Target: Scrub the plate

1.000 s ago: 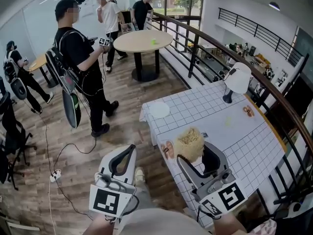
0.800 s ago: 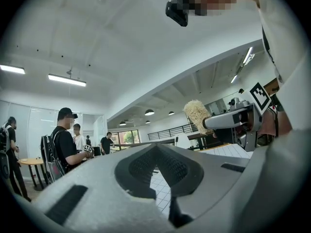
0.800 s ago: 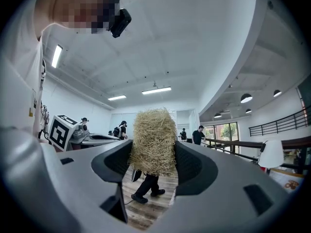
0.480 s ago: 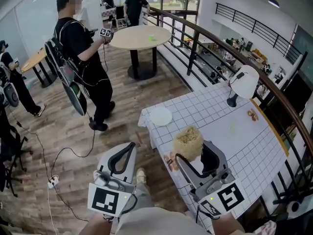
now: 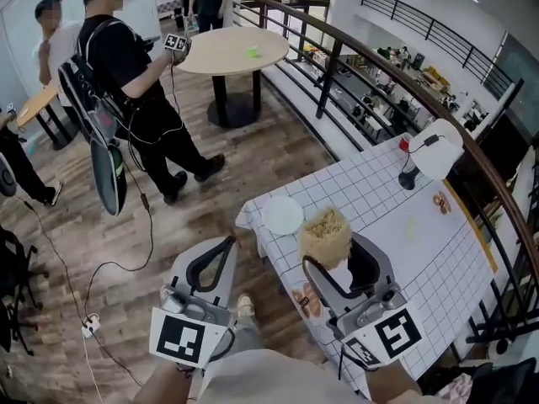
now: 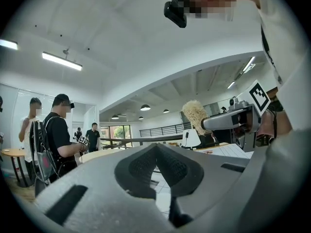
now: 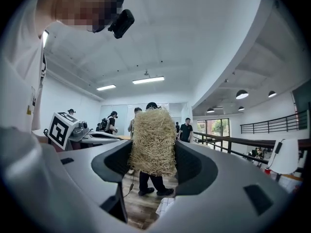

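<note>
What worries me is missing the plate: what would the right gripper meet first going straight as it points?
Probably nothing close: the right gripper, holding the scrubber, points past the table edge toward a distant person, not down at the plate.

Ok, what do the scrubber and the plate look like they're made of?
Scrubber: a pale, straw-coloured tangle of coarse fibres with a matte look, probably loofah or another plant fibre. Plate: plain white, smooth and round. It could be ceramic or plastic; the view doesn't settle it.

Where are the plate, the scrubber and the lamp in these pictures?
plate [image 5: 283, 215], head view, the middle of its white face.
scrubber [image 7: 153, 142], right gripper view, the middle of its straw-coloured body.
lamp [image 5: 440, 156], head view, its white shade.
</note>
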